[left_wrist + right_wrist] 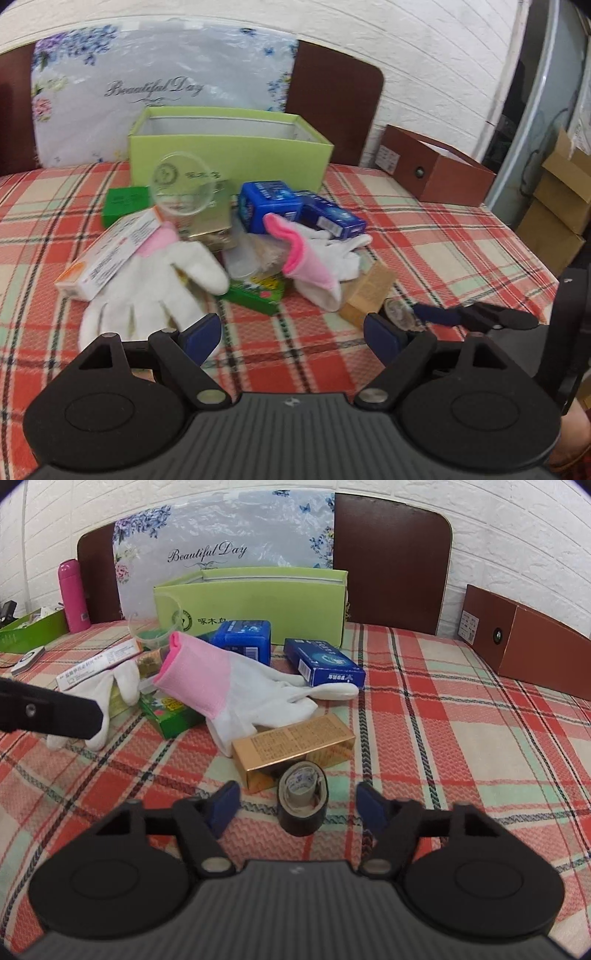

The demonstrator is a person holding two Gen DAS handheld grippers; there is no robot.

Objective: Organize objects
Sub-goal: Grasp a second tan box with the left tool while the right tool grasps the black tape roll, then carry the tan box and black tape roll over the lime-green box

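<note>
A pile lies on the plaid cloth in front of an open light-green box (pixel 229 147) (pixel 258 594). It holds two white and pink gloves (pixel 155 280) (pixel 229 679), two blue boxes (pixel 266 203) (pixel 325 661), a gold box (pixel 295 746), a green box (pixel 255 291) and a clear round lid (pixel 183 182). A black tape roll (pixel 302 801) stands between the jaws of my open right gripper (pixel 297 806). My left gripper (pixel 291 332) is open and empty, just short of the pile.
A brown box (pixel 436 170) (pixel 524 642) sits at the right edge of the bed. A pink bottle (pixel 73 594) and a green tray (pixel 33 629) stand at the far left. A floral board (pixel 221 546) leans on the headboard behind the green box.
</note>
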